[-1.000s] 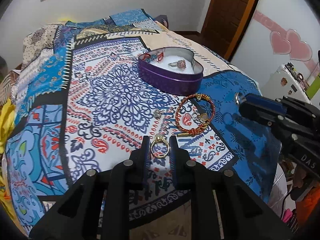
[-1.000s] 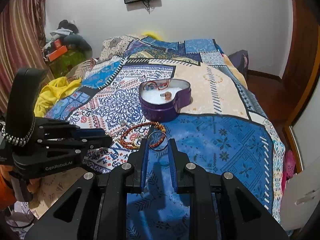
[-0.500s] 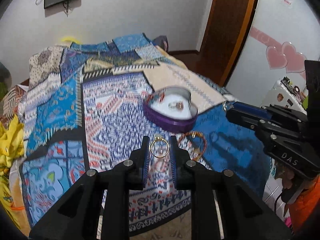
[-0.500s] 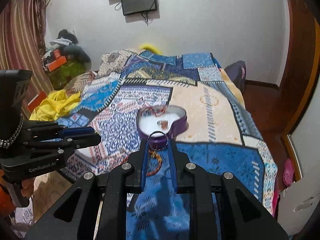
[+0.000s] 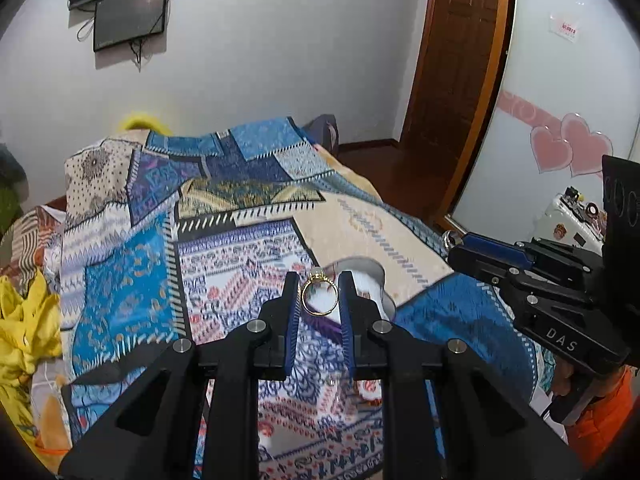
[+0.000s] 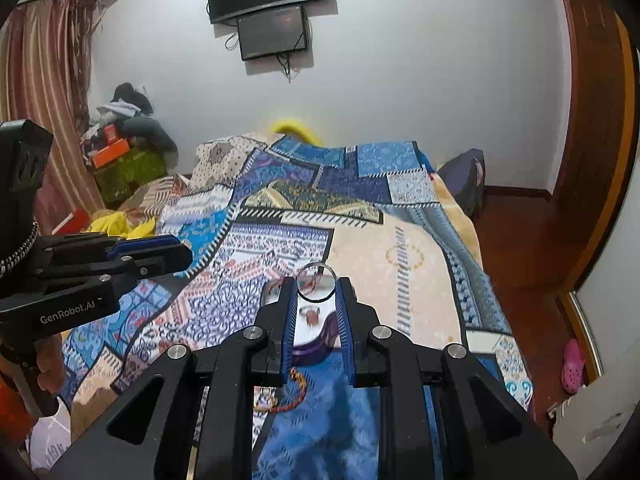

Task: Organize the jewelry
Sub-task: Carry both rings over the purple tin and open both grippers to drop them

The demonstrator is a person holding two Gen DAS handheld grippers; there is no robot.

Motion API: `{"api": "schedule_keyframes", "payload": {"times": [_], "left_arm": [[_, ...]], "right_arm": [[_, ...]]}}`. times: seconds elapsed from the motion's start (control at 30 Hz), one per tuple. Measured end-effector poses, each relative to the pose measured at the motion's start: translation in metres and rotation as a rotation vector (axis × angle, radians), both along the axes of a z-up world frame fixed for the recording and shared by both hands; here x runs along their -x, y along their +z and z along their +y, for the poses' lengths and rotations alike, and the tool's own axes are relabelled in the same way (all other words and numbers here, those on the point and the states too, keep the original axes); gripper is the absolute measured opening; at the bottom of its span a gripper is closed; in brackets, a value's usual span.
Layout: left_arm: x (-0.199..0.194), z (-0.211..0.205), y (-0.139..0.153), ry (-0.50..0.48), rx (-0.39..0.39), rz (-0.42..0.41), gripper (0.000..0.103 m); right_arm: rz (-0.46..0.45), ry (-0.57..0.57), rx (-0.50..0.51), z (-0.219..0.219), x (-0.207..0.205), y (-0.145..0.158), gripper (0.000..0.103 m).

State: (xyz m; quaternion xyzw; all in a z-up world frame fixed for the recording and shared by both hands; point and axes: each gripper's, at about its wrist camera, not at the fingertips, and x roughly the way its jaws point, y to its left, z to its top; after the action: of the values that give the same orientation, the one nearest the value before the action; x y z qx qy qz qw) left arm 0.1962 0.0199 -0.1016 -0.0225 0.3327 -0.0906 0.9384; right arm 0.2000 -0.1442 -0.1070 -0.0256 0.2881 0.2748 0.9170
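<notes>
My left gripper (image 5: 319, 294) is shut on a gold ring (image 5: 319, 295) with a pale stone on top, held up in the air over the bed. My right gripper (image 6: 316, 286) is shut on a plain silver ring (image 6: 316, 282), also raised. Below and beyond both lies the purple heart-shaped tin (image 6: 316, 350), open, with a white lining (image 5: 366, 276) and a stone ring (image 6: 312, 315) inside. A red and gold bangle (image 6: 286, 394) lies on the bedspread near the tin. The right gripper shows at the right of the left wrist view (image 5: 456, 240); the left gripper shows at the left of the right wrist view (image 6: 182, 250).
The bed is covered by a blue patchwork bedspread (image 5: 132, 280). Yellow cloth (image 5: 24, 336) lies at its left side. A wooden door (image 5: 456, 80) and floor are beyond the bed on the right, and a white cabinet with small items (image 5: 568, 220) stands nearby.
Both grippers have risen away from the bedspread with their rings and tilted up, so the tin and bangle now sit lower and smaller behind the fingers.
</notes>
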Motion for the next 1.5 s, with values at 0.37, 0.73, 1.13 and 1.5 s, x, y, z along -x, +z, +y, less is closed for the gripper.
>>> {"api": "schedule_keyframes", "payload": {"times": [0.37, 0.73, 1.13, 1.5], "left_arm": [[-0.024, -0.006, -0.001, -0.015, -0.01, -0.009, 0.018], [-0.051, -0.009, -0.027, -0.028, 0.002, 0.057, 0.018], [-0.075, -0.013, -0.063, -0.062, 0.031, 0.173, 0.018], [-0.083, -0.017, -0.075, -0.083, 0.04, 0.218, 0.018]], "right_arm": [[0.009, 0.002, -0.017, 0.008, -0.023, -0.002, 0.017], [0.089, 0.028, 0.016, 0.018, -0.05, -0.028, 0.017], [0.169, 0.06, 0.071, 0.022, -0.067, -0.051, 0.017], [0.197, 0.067, 0.108, 0.022, -0.073, -0.061, 0.017]]}}
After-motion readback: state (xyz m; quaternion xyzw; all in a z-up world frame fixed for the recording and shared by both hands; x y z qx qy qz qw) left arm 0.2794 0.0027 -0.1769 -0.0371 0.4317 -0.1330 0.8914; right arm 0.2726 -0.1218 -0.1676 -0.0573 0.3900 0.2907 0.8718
